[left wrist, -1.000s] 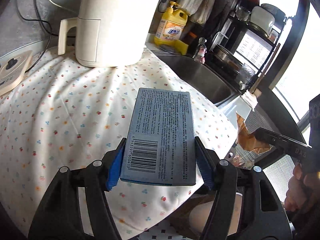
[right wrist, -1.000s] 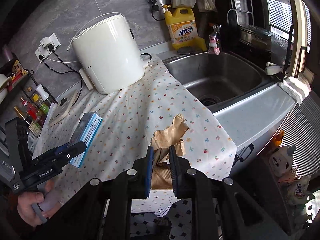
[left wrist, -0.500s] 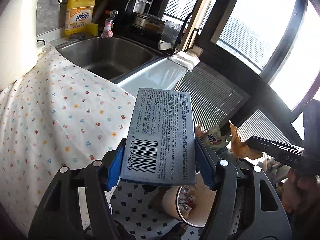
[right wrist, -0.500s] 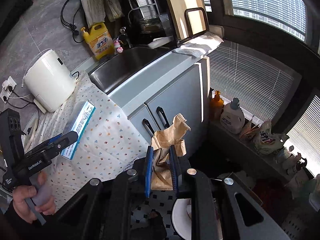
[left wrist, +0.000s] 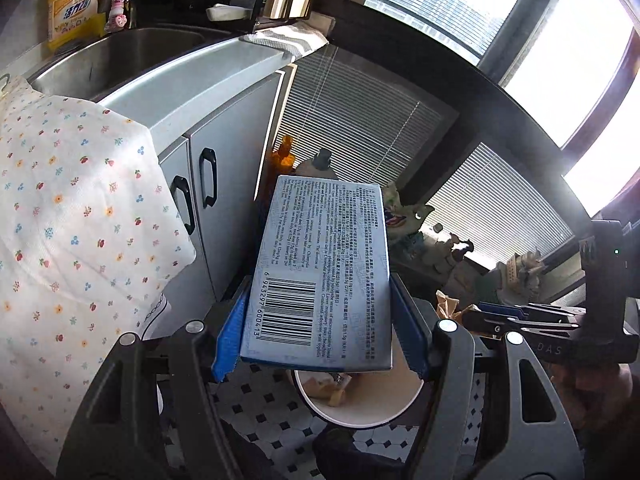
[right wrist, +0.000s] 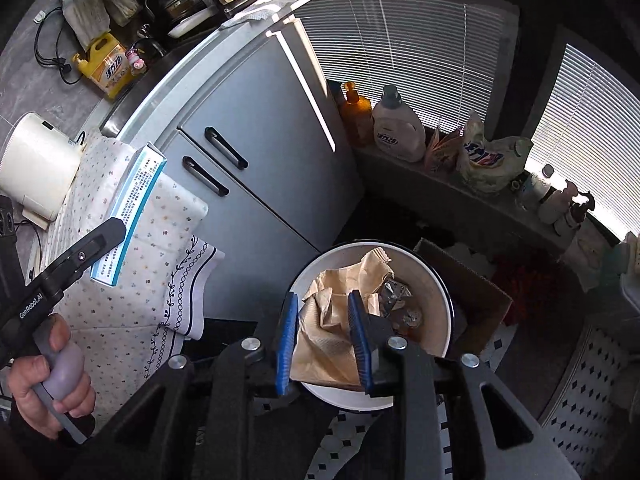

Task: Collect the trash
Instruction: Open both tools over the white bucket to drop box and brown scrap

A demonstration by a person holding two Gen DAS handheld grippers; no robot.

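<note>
Both tongs over bin [right wrist: 440, 280]: left tongs [left wrist: 320, 336] clamped on blue box [left wrist: 320, 264]; right tongs [right wrist: 324, 336] parted, brown paper [right wrist: 332, 320] loose between.

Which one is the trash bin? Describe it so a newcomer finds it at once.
Start at the grey cabinet under the sink and drop to the black-and-white tiled floor at its foot. The trash bin is there beside a cardboard box: round, white and open-topped, already holding crumpled brown paper.
</note>
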